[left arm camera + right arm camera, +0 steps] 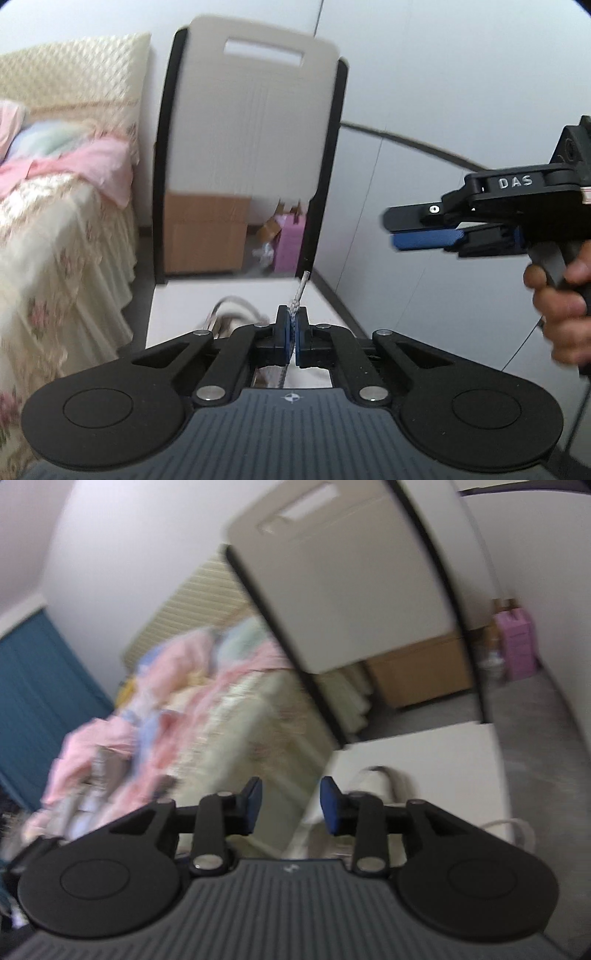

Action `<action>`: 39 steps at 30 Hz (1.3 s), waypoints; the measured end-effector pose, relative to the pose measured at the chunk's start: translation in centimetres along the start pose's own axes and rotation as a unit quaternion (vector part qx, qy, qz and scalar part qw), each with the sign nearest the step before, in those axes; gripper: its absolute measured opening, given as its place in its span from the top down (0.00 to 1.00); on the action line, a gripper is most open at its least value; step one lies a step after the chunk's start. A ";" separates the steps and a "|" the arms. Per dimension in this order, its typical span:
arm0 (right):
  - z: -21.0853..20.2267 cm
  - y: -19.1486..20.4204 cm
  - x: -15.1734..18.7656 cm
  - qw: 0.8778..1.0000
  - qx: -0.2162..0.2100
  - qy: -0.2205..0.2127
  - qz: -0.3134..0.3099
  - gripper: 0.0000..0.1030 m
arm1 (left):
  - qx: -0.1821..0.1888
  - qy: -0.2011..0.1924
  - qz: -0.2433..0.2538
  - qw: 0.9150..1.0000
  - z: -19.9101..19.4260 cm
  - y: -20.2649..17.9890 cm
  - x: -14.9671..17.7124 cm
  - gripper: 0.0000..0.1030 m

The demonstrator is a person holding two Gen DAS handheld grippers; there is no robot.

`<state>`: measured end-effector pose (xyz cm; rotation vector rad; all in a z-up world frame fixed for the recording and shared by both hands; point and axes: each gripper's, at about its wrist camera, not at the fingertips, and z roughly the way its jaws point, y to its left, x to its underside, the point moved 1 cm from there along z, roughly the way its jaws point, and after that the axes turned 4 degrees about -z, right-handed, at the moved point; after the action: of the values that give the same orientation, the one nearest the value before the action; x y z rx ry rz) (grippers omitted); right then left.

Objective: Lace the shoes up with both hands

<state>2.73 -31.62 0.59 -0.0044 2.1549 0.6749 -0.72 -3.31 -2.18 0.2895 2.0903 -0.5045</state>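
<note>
My left gripper [293, 334] is shut on a grey shoelace [296, 300], whose stiff tip sticks up past the blue pads while the rest runs down under the jaws. Behind its fingers, the white shoe [227, 319] shows only in part on the chair seat [177, 306]. My right gripper [397, 227] comes in from the right, held by a hand [561, 310], above and to the right of the lace. In the right wrist view the right gripper [291, 805] stands open with nothing between its blue pads, and the shoe [373, 781] lies just beyond them on the white seat [443, 753].
The chair's beige backrest [255, 122] with black side rails rises right behind the shoe. A bed [55, 206] with pink bedding stands to the left. A cardboard box [205, 234] and a pink box [290, 240] sit on the floor behind the chair.
</note>
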 end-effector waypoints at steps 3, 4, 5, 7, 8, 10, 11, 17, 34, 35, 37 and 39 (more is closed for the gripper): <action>1.7 -3.1 0.8 0.998 0.051 0.036 0.002 0.64 | -0.005 0.016 -0.006 1.000 -0.4 1.0 1.6 0.97; 2.4 -4.0 1.1 0.997 0.059 0.046 0.005 0.64 | -0.008 0.024 -0.007 1.000 -0.5 1.3 2.1 0.97; 3.3 -4.8 1.4 0.996 0.069 0.057 0.004 0.64 | -0.011 0.033 -0.009 0.999 -0.6 1.6 2.5 0.97; 5.4 -5.8 2.0 0.992 0.095 0.085 -0.014 0.64 | -0.019 0.051 -0.012 0.998 -0.7 2.2 3.5 0.97; 6.7 -6.2 2.3 0.989 0.105 0.100 -0.024 0.64 | -0.026 0.058 -0.012 0.998 -0.7 2.5 3.9 0.97; 9.2 -7.0 2.8 0.984 0.117 0.125 -0.041 0.64 | -0.036 0.067 -0.019 0.997 -0.7 3.5 4.6 0.97; 10.3 -7.3 3.0 0.982 0.120 0.136 -0.046 0.65 | -0.039 0.071 -0.026 0.996 -0.7 4.0 4.9 0.97; 15.5 -7.9 5.2 0.964 0.125 0.216 -0.089 0.67 | -0.052 0.087 -0.073 0.992 -0.2 6.5 6.0 0.97; 18.8 -7.9 7.8 0.935 0.167 0.278 -0.143 0.88 | -0.048 0.089 -0.087 0.991 0.6 7.3 6.1 0.97; 18.8 -7.8 7.8 0.935 0.169 0.276 -0.145 0.88 | -0.047 0.088 -0.088 0.991 0.6 7.3 6.1 0.97; 18.7 -7.8 7.8 0.935 0.175 0.273 -0.146 0.88 | -0.048 0.085 -0.089 0.991 0.5 7.3 6.1 0.97; 18.7 -7.8 8.0 0.936 0.174 0.271 -0.144 0.98 | -0.049 0.084 -0.087 0.991 0.5 7.1 6.1 0.97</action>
<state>13.28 -27.68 -18.11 -0.3490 2.7030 0.1137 -0.78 2.84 -9.27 0.0953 2.3102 -0.4934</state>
